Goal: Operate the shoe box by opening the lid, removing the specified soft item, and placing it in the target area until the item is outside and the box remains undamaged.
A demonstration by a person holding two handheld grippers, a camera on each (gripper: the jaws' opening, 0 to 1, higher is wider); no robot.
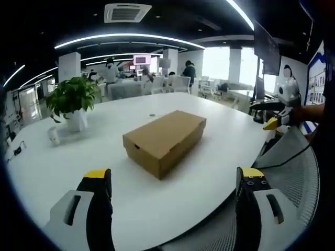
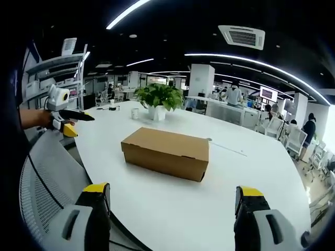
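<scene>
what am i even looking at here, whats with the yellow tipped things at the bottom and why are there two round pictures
There is no robot here. A person holds a two-jaw gripper in each hand, and a fisheye camera rides on each one, which makes both pictures round.

The left gripper view looks along the left gripper; the right gripper view looks along the right gripper. The black, yellow-tipped prongs are each gripper's own jaws. Both pairs stand wide apart and hold nothing.

Each gripper also appears at the edge of the other's view, held out by an arm over a mesh chair.

On the white table lies a closed cardboard shoe box, with a potted plant farther back. Behind is an open office with people at desks.
</scene>
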